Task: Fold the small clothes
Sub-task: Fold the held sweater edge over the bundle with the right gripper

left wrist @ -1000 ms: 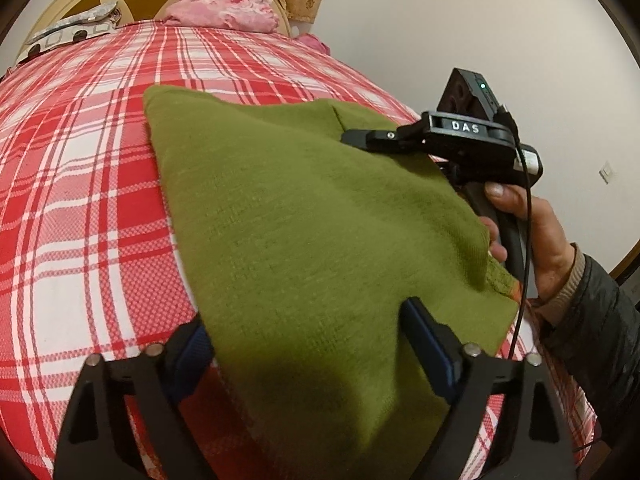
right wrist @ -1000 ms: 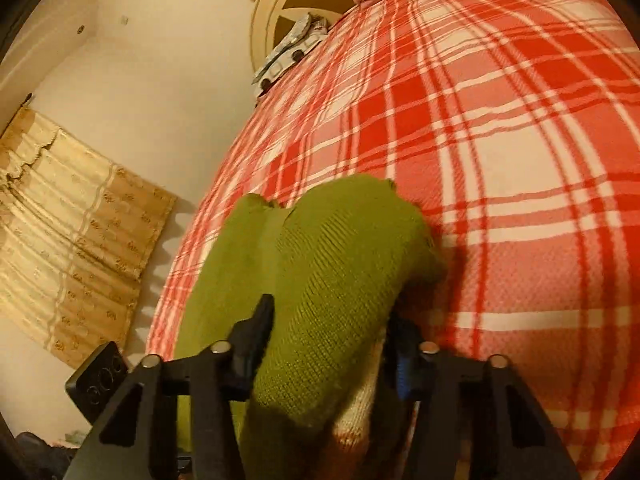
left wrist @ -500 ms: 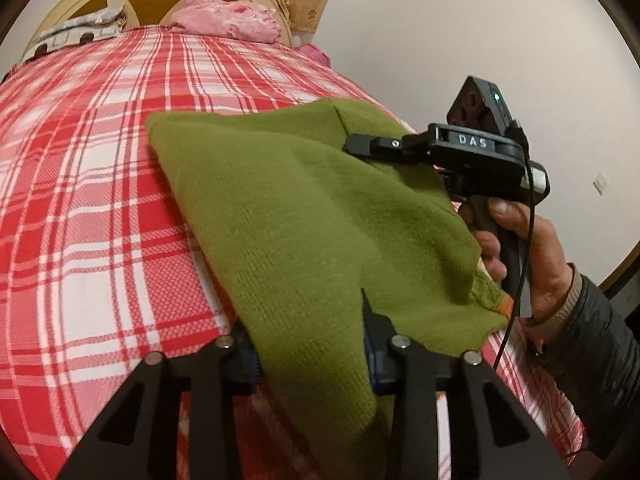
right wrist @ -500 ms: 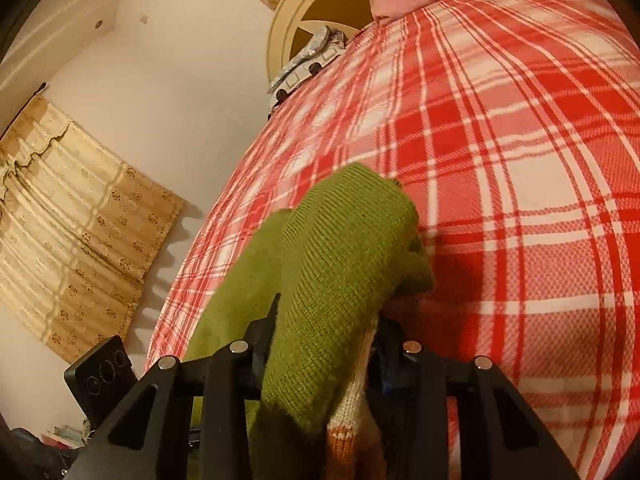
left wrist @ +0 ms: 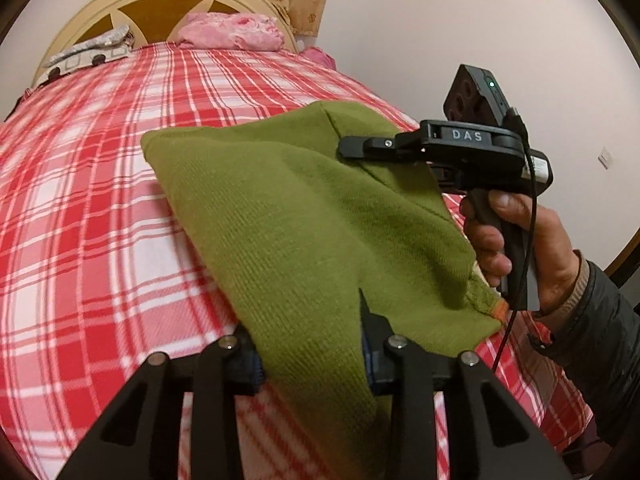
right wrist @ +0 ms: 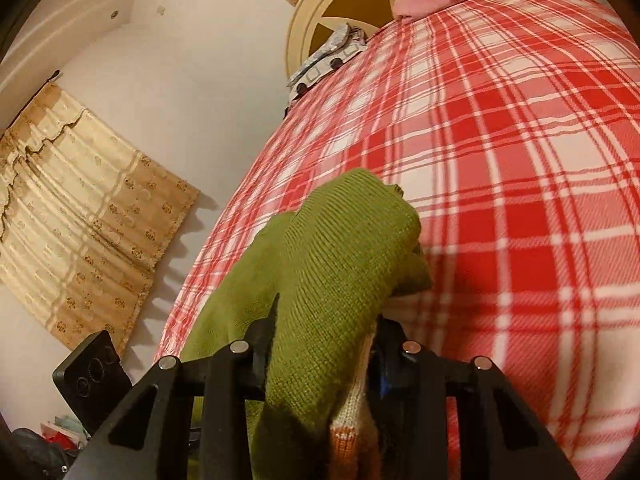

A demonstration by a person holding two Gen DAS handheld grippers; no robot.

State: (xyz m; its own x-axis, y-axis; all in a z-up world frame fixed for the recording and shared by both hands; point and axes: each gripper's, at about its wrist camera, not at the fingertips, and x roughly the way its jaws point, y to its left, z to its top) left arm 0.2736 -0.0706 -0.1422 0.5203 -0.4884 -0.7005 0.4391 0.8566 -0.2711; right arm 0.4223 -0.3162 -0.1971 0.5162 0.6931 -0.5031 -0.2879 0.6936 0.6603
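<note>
My left gripper's pads (left wrist: 370,356) are buried under green sweater (left wrist: 304,216); its lower hem runs off my frame's bottom edge.

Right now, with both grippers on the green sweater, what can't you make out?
- Left wrist view: the left gripper pads; the green sweater covers them.
- Left wrist view: the right gripper lower finger, behind the knit.
- Right wrist view: the right gripper's pads and the sweater's near end, cut off by the bottom edge.
- Both views: the sweater's underside and how much rests on the plaid bedspread.
</note>
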